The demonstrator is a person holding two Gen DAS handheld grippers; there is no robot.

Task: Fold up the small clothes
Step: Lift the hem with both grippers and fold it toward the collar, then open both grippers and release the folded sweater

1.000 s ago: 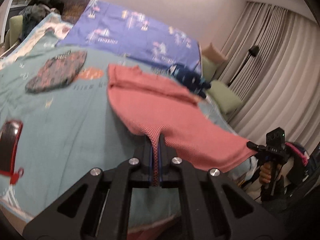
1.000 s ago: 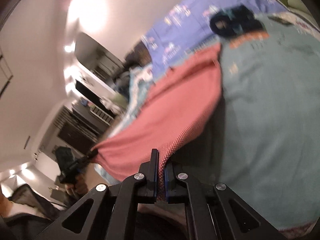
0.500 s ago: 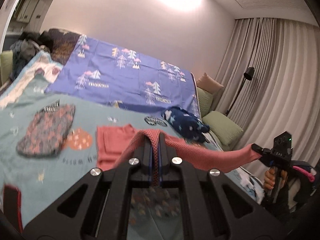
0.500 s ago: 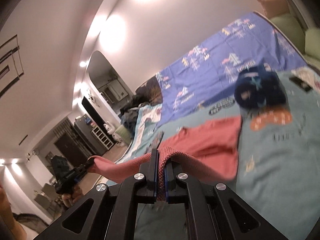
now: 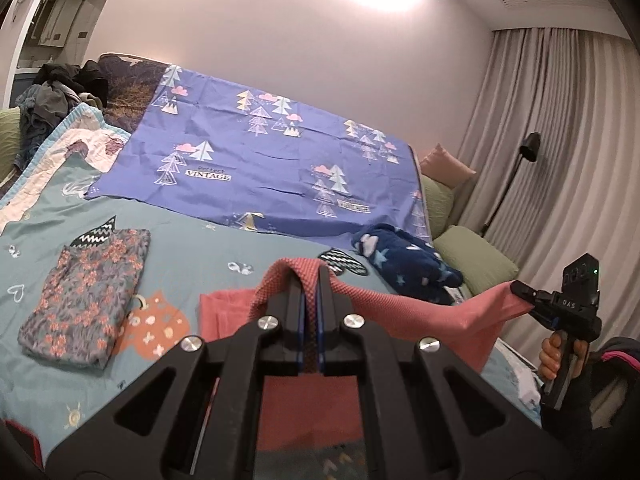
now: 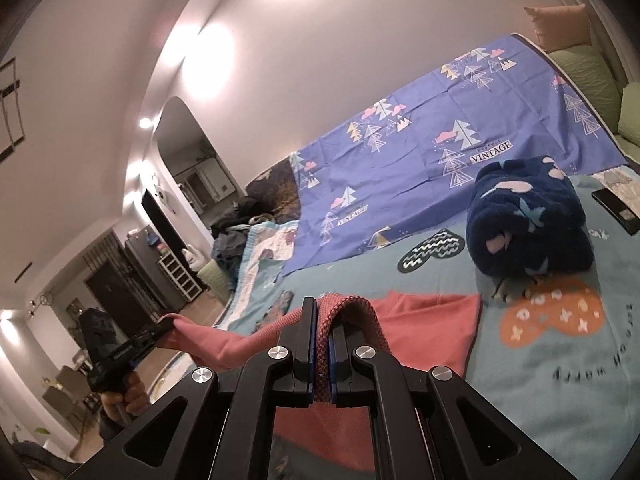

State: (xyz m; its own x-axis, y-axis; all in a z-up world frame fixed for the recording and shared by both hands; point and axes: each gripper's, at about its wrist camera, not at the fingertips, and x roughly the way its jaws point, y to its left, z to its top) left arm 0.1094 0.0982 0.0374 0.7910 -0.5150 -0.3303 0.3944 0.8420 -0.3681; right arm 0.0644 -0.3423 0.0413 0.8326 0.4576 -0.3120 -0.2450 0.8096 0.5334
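Now both grippers, L [image 5: 311, 292] + R [image 6: 323, 320], fingers clamped on pink garment [image 5: 420, 316]; navy fleece bundle [image 6: 528, 220] nearby.

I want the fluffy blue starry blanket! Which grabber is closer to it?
Right. The right gripper has the starry blanket close ahead, while the left gripper sits farther across the pink garment both are holding.

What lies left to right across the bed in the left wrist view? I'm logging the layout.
Folded floral garment → pink garment, pinched in the left gripper → navy starry fleece → right gripper.
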